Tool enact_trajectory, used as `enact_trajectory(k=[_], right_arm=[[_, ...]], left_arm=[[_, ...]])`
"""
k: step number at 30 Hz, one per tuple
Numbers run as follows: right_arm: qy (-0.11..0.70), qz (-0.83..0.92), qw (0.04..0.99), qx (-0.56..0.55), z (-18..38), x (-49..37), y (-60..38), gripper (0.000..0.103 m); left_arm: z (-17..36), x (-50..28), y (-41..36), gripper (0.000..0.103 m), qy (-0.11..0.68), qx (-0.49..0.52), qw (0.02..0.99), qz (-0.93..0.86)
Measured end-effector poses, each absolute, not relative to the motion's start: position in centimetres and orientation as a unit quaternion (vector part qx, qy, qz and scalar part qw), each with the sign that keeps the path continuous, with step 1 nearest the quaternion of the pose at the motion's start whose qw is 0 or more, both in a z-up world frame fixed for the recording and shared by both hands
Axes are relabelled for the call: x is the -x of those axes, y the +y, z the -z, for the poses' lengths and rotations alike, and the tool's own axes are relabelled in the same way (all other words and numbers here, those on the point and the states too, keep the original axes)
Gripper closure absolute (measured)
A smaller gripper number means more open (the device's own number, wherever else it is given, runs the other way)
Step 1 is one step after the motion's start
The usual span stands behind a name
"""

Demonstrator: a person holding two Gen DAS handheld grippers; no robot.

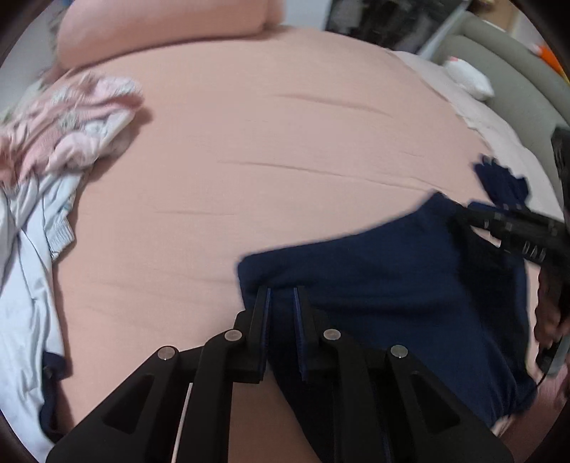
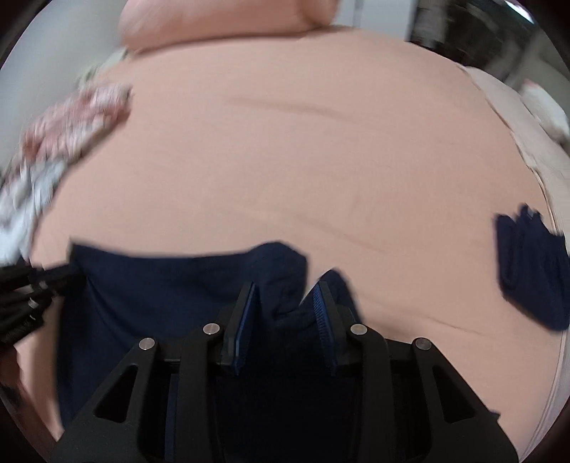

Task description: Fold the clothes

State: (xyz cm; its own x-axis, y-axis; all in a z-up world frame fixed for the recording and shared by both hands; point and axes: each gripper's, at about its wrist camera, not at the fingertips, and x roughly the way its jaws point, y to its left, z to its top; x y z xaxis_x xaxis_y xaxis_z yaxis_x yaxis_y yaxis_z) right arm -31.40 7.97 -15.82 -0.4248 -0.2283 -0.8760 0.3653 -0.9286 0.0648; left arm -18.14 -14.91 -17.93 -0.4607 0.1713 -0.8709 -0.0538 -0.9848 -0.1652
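A navy garment (image 1: 392, 285) hangs stretched a little above the pink bed sheet (image 1: 267, 160), held up by its top edge. My left gripper (image 1: 281, 292) is shut on its left top corner, with dark cloth filling the narrow gap between the fingers. At the right of the left wrist view my right gripper (image 1: 463, 213) pinches the other top corner. In the right wrist view the right gripper (image 2: 286, 286) is shut on a thick bunch of the navy garment (image 2: 160, 285), its fingers standing somewhat apart. The left gripper (image 2: 67, 274) holds the far left corner there.
A heap of pink, floral and pale blue clothes (image 1: 60, 124) lies at the bed's left side. A small navy item (image 2: 530, 270) lies near the right edge. A pink pillow (image 1: 160, 28) is at the head, with a white object (image 1: 470, 78) at the far right.
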Motion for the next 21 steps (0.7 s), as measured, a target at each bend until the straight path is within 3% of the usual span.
enact_trajectory(k=[5,10,11,14,16,18,21], right_arm=[[0.048,0.847,0.221,-0.48,10.6,23.9,12.1,0.068],[0.024,0.826,0.23,-0.513,10.9,15.5,15.5,0.068],[0.036,0.822,0.223,-0.523,11.7,14.0,16.2,0.068],[0.065,0.823,0.173,-0.536,13.7,10.4,17.8,0.068],[0.043,0.826,0.144,-0.543,14.4,8.2,19.5,0.067],[0.033,0.825,0.126,-0.55,15.1,6.2,21.4,0.063],[0.074,0.802,0.113,-0.582,16.5,5.1,22.0,0.058]], left_arm=[[15.8,14.0,-9.3,0.089,-0.045,0.527,0.143,-0.836],[17.3,9.1,-6.4,0.089,-0.073,0.575,0.159,-0.799],[17.6,9.0,-6.5,0.086,-0.083,0.585,0.139,-0.795],[18.3,6.6,-8.1,0.062,-0.144,0.598,0.081,-0.784],[18.1,4.4,-8.9,0.061,-0.165,0.593,0.065,-0.785],[17.7,2.8,-8.7,0.061,-0.137,0.597,0.064,-0.788],[18.2,1.3,-7.6,0.061,-0.098,0.612,0.071,-0.782]])
